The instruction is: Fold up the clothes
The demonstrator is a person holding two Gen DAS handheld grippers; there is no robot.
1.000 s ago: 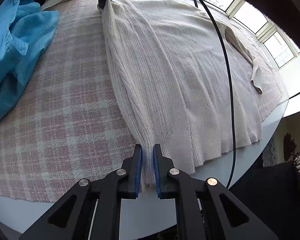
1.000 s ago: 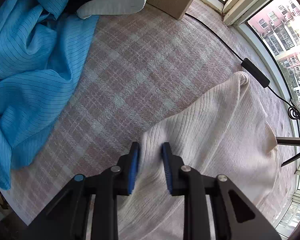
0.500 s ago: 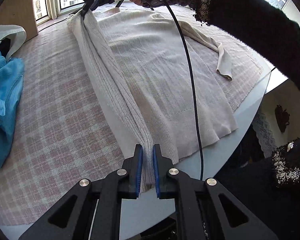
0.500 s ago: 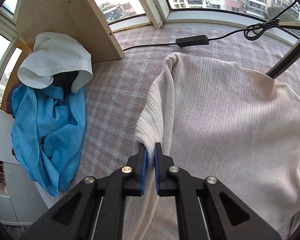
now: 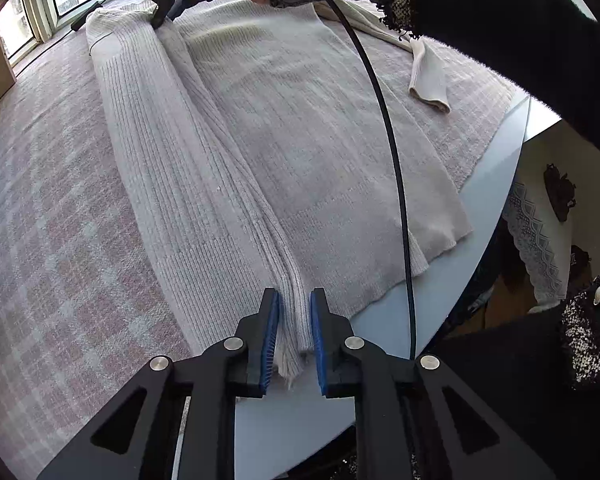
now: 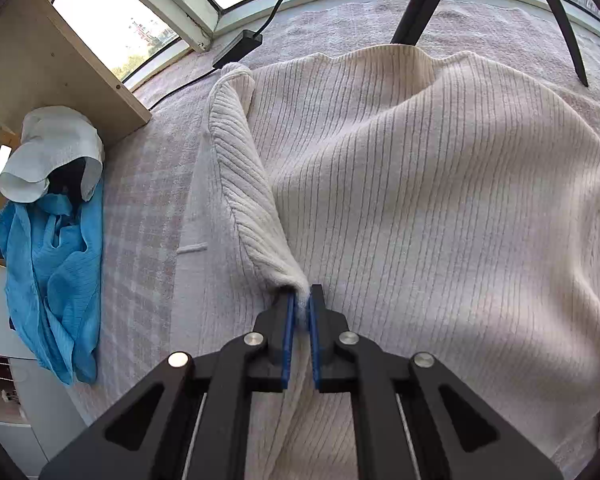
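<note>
A cream ribbed sweater (image 5: 284, 128) lies flat on the pink plaid table cover (image 5: 52, 208), its left side folded inward as a long strip. My left gripper (image 5: 295, 320) is at the hem end of that fold with its jaws parted a little; the hem lies loose between the blue pads. My right gripper (image 6: 299, 312) is shut on the sweater's shoulder fold (image 6: 260, 216), pulling it over the body. The right gripper also shows in the left wrist view (image 5: 168, 4) at the far end of the strip. The other sleeve (image 5: 426, 76) lies out to the right.
A blue garment (image 6: 56, 264) and a white cloth (image 6: 48, 152) lie left of the sweater beside a wooden board (image 6: 44, 64). A black cable (image 5: 396, 184) hangs across the sweater. The table edge (image 5: 480, 248) is close at right. Tripod legs (image 6: 420, 4) and windows stand behind.
Both grippers carried the sweater's left edge inward over the body, widening the fold. My left gripper's jaws have parted and released the hem. The right gripper stays shut on the shoulder.
</note>
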